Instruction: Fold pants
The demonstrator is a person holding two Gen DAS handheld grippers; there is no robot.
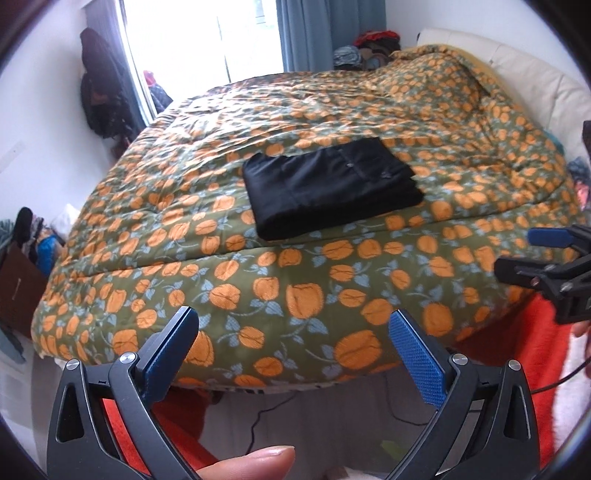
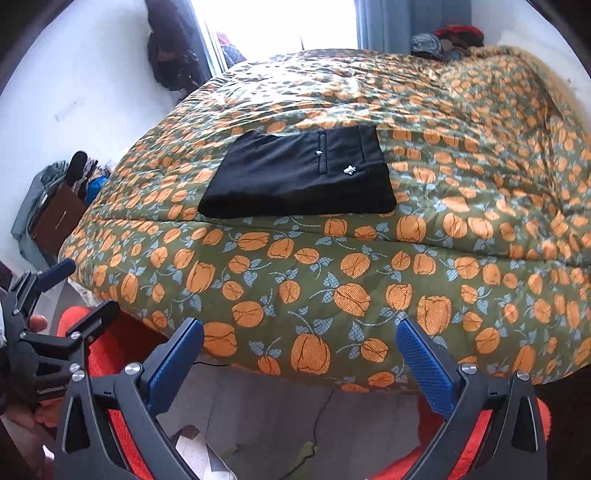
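Note:
The black pants (image 1: pixel 328 184) lie folded into a flat rectangle on the green quilt with orange flowers (image 1: pixel 295 280). They also show in the right wrist view (image 2: pixel 299 173), with a pocket slit and a small white emblem facing up. My left gripper (image 1: pixel 291 323) is open and empty, held back from the bed's near edge. My right gripper (image 2: pixel 301 332) is open and empty, also off the near edge. The right gripper shows at the right edge of the left wrist view (image 1: pixel 517 251). The left gripper shows at the left edge of the right wrist view (image 2: pixel 85 288).
The bed fills most of both views, with a white headboard (image 1: pixel 535 81) at the far right. A bright window (image 1: pixel 207 33) with blue curtains is behind it. Clothes are piled at the far corner (image 1: pixel 369 48). A brown box and clutter (image 2: pixel 55 218) stand left of the bed. Orange fabric (image 1: pixel 517 350) and a cable lie below.

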